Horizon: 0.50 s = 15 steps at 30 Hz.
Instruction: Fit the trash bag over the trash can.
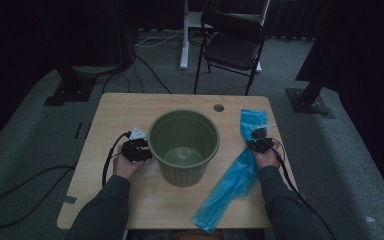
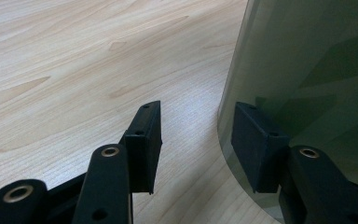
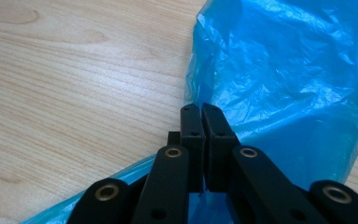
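A green ribbed plastic bin (image 1: 182, 175) stands upright and empty in the middle of the wooden table (image 1: 125, 107). My left gripper (image 1: 139, 150) rests at the bin's left side. In the left gripper view, the left gripper (image 2: 196, 109) is open, one pad against the bin wall (image 2: 317, 70) and the other over bare wood. A long blue plastic bag (image 1: 235, 180) lies flat along the table's right side. My right gripper (image 1: 257, 139) sits on its upper part. In the right gripper view, the right gripper (image 3: 200, 108) is shut, pinching the edge of the crinkled bag (image 3: 279, 70).
A round cable hole (image 1: 218, 107) sits near the table's far edge. Behind the table stand a black folding chair (image 1: 232, 45) and a white desk leg (image 1: 184, 35). Dark stand bases and cables lie on the grey carpet at both sides.
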### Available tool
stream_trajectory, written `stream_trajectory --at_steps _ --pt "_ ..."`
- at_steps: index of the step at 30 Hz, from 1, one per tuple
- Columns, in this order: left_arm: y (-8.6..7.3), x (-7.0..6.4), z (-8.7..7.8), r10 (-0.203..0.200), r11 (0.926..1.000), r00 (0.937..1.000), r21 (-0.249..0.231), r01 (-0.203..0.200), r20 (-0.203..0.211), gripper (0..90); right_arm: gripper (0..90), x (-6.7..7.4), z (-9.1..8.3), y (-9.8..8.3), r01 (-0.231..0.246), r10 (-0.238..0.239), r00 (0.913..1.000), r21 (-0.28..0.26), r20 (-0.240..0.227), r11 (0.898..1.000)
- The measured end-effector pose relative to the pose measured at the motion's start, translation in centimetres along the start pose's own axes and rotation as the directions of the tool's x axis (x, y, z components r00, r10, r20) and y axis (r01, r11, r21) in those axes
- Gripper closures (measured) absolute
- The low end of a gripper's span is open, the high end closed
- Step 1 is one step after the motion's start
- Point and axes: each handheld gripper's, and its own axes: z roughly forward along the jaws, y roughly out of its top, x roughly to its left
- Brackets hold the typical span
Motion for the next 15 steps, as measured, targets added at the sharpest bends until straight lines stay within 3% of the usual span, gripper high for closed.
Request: stream_trajectory --at_steps 10,11,15 --pt "0.0 0.02 0.01 0.0 1.0 1.0 0.001 0.0 0.002 52.6 88.7 0.23 -0.25 -0.06 0.064 -0.065 0.9976 -0.022 -0.025 0.998" --pt "0.02 0.02 0.0 0.002 1.0 1.0 0.002 -0.002 0.001 52.5 88.7 0.24 -0.6 0.06 0.088 -0.09 0.995 -0.039 -0.043 0.995" --pt "0.06 0.04 -0.03 0.002 1.0 1.0 0.003 -0.002 0.003 52.4 88.8 0.31 -0.97 0.19 0.113 -0.117 0.9912 -0.057 -0.063 0.992"
